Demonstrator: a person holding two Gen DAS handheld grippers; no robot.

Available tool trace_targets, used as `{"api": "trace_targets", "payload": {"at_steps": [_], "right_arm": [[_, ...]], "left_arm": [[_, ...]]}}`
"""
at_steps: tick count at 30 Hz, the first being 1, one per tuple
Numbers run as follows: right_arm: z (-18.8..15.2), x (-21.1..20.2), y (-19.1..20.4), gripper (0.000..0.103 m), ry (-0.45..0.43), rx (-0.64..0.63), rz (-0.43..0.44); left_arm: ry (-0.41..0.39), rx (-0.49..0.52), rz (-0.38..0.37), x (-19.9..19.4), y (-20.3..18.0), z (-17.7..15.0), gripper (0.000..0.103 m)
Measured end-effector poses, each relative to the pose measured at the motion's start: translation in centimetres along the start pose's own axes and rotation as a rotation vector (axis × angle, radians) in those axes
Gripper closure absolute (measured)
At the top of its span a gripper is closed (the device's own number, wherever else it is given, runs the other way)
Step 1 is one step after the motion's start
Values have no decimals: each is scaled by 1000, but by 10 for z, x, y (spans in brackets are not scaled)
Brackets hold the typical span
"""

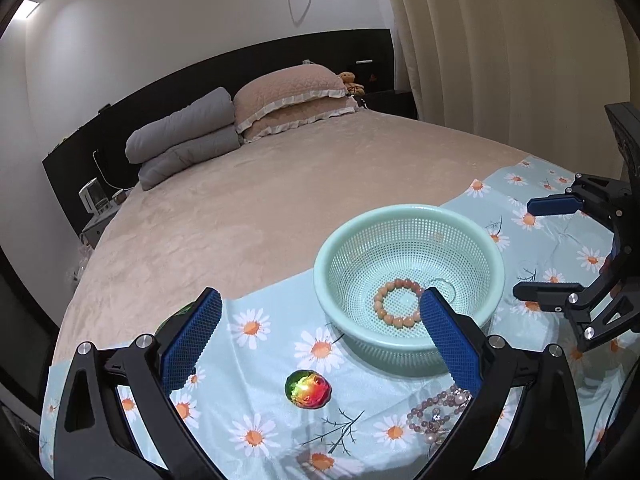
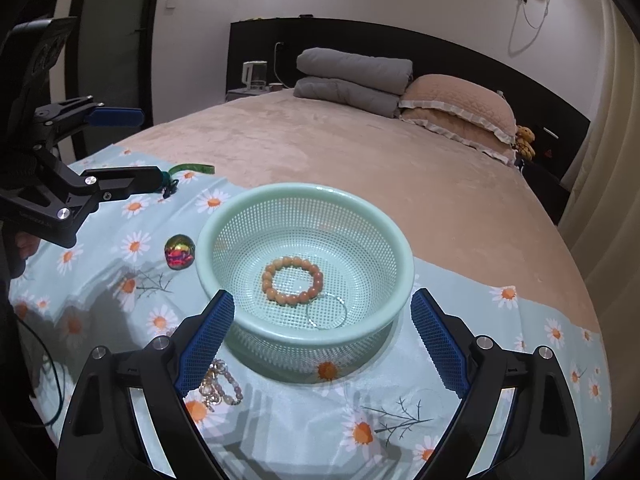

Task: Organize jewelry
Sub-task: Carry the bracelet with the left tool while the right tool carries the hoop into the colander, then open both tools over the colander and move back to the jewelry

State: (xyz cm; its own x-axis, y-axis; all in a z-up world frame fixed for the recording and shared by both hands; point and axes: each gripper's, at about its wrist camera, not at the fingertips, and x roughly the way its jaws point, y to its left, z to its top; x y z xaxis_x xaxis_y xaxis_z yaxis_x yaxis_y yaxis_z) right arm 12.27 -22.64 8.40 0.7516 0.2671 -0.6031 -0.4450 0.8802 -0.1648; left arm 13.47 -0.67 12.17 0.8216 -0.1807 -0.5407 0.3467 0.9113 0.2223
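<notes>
Hovering with nothing held: left gripper [image 1: 320,340] and right gripper [image 2: 322,344] both gape wide beside the basket [image 2: 400,248]. Inside basket: bead bracelet [image 2: 292,280], thin ring [image 2: 326,311]. Outside it: pearl strand [image 2: 218,386], iridescent stone [image 2: 179,251], green bangle [image 2: 191,168]. Risk: strand snags or slips; a jaw tips basket. No legible writing.

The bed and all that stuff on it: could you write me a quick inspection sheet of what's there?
Surface: daisy-print cloth spread on a beige bed.
Job's things: orange bead bracelet and thin clear ring lie in the mint basket; pale bead-and-pearl jewelry, iridescent stone and green bangle lie outside on the cloth.
Clutter: nothing seen.
Tools: left tool and right tool open, empty.
Cables: white cord hanging from a wall socket.
Surroundings: pillows, folded grey quilts, curtain.
</notes>
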Motion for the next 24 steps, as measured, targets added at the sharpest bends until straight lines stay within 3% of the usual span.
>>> {"api": "trace_targets", "payload": {"at_steps": [7,12,18,24], "right_arm": [[-13,-8,2,17,25,-5,33],[-25,-8,3,17,40,-40,14],[-37,-3,5,17,90,-42,85],[-51,3,20,17,131,-131,92]], "left_arm": [[61,-76,-31,6,11,-17,6],[102,-76,-26,9,6,-34,6],[166,-79,-24,14,-2,-60,6],[215,-67,-69,16,-17,-83,6]]}}
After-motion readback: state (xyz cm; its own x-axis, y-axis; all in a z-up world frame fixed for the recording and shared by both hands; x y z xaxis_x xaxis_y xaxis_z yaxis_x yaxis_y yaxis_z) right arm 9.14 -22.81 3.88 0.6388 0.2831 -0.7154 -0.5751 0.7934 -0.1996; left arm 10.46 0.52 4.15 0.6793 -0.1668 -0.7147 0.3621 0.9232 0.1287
